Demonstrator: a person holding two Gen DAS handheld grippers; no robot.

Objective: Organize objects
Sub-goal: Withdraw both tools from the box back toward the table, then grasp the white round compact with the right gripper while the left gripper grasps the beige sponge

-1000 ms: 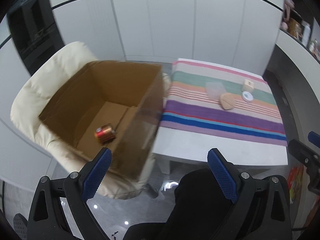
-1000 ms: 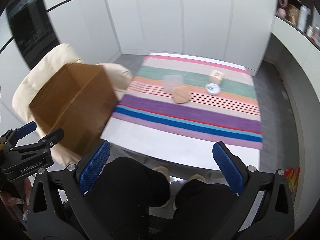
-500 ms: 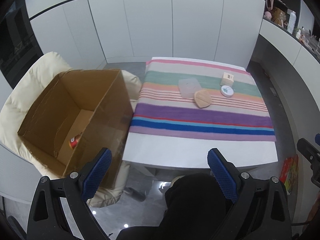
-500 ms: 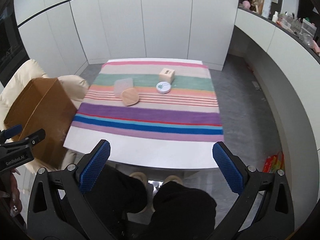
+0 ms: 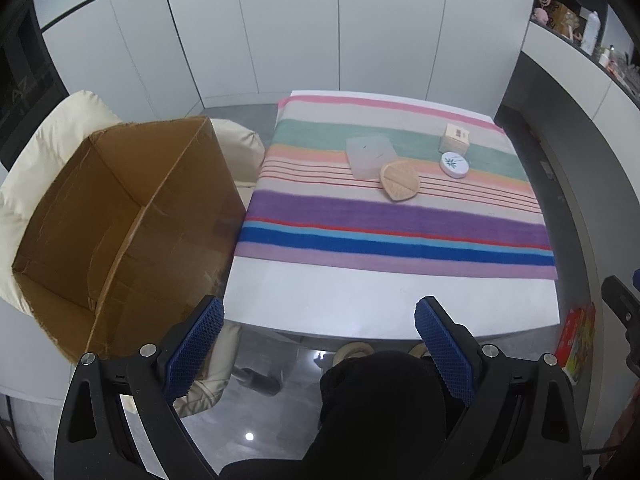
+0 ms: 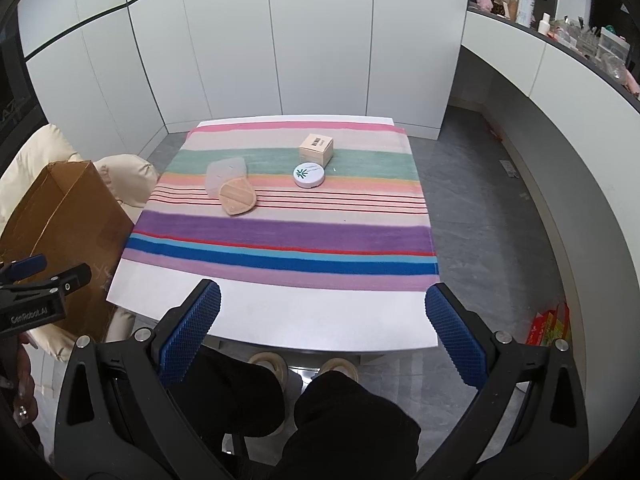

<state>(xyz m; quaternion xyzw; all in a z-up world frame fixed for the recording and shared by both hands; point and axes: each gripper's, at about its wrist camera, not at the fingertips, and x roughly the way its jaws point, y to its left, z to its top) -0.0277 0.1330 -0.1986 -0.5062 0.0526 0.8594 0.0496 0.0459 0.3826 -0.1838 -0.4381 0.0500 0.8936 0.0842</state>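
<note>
— Grippers?
— Left gripper (image 5: 318,344) and right gripper (image 6: 322,322): jaws spread wide, holding nothing, both above the table's near edge.
— Items?
— On the striped cloth (image 6: 280,232): clear case (image 6: 224,172) touching a tan puff (image 6: 237,199); white round compact (image 6: 308,175) just beside a small beige box (image 6: 316,149). Cardboard box (image 5: 120,216) sits on the cream chair (image 5: 60,128), left of the table (image 6: 280,320).

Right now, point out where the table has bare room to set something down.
Free: the bare white table strip nearest the open claws, and the purple and blue bands of the striped cloth beyond it. Crowded: the far bands, holding the tan wedge-shaped puff, round white compact and beige carton.
</note>
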